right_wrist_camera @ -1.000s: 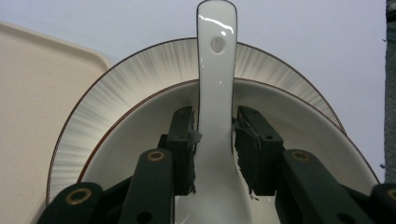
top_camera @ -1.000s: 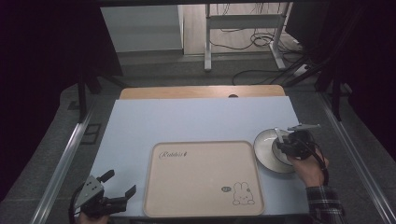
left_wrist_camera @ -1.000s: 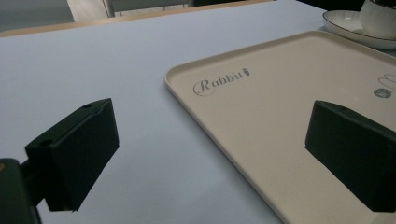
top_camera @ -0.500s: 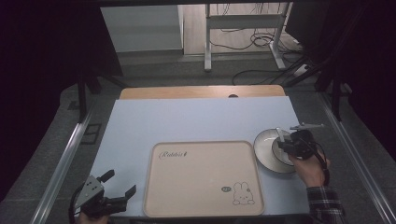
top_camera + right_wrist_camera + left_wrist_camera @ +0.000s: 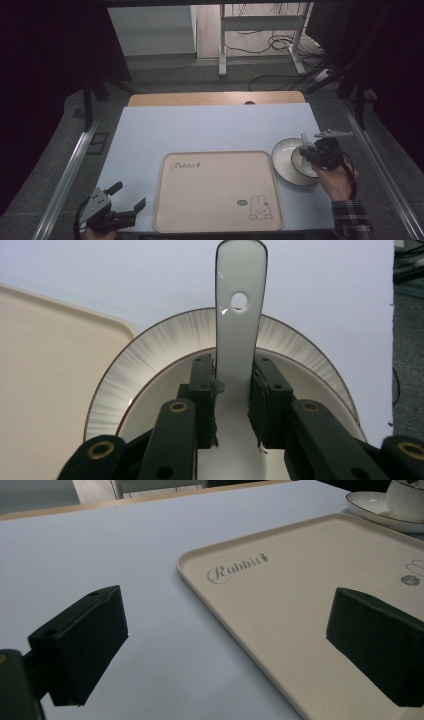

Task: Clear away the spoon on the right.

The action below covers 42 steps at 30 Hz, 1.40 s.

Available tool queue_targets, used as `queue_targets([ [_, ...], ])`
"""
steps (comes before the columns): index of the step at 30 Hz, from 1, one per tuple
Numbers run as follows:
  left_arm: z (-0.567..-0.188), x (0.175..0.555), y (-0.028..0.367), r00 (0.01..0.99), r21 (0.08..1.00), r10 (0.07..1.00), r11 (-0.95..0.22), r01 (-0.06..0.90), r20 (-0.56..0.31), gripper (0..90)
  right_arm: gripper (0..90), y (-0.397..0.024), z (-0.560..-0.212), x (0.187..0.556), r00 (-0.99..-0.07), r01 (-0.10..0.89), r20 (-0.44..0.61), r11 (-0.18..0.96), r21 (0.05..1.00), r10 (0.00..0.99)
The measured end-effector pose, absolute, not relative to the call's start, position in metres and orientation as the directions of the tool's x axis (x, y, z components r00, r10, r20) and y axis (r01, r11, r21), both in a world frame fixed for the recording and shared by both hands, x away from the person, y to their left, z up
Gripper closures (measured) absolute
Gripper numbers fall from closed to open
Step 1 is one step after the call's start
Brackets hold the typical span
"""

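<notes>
White ceramic spoon, glossy, flat handle with a round hole near its tip, clamped between the pads of the right gripper, whose jaws have just been closing on it. Its bowl end sits in a small white bowl, which stands on a white plate with a ribbed, dark-edged rim, just right of the beige rabbit-print tray. Tray bare. Left gripper stands wide, holding nothing, at the tray's near-left corner.

Bare blue table beyond tray, plate and cup crowding right edge
</notes>
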<state>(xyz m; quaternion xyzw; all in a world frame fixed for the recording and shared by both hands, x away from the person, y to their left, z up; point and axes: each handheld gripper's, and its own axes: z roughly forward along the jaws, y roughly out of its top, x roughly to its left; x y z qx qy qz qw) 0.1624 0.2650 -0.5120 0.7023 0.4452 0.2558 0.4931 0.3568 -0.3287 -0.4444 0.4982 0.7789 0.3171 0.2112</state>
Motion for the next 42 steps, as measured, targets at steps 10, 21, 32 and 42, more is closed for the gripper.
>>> queue_targets([
  [10,-0.512,0.163,0.265,0.472,0.921,0.878,-0.115,0.372,-0.081,3.0,73.9,-0.333,-0.430,0.353,-0.415,0.623,0.000,0.284,0.729,0.910],
  [21,-0.512,0.162,0.266,0.469,0.924,0.879,-0.109,0.366,-0.082,2.9,74.0,-0.339,-0.410,0.345,-0.426,0.599,0.016,0.268,0.755,0.905],
  [32,-0.512,0.163,0.265,0.469,0.924,0.880,-0.111,0.366,-0.080,3.0,74.1,-0.334,-0.392,0.334,-0.460,0.574,0.036,0.266,0.774,0.887],
  [42,-0.511,0.162,0.266,0.467,0.928,0.881,-0.106,0.357,-0.078,3.0,74.1,-0.325,-0.377,0.323,-0.504,0.557,0.069,0.263,0.788,0.861],
])
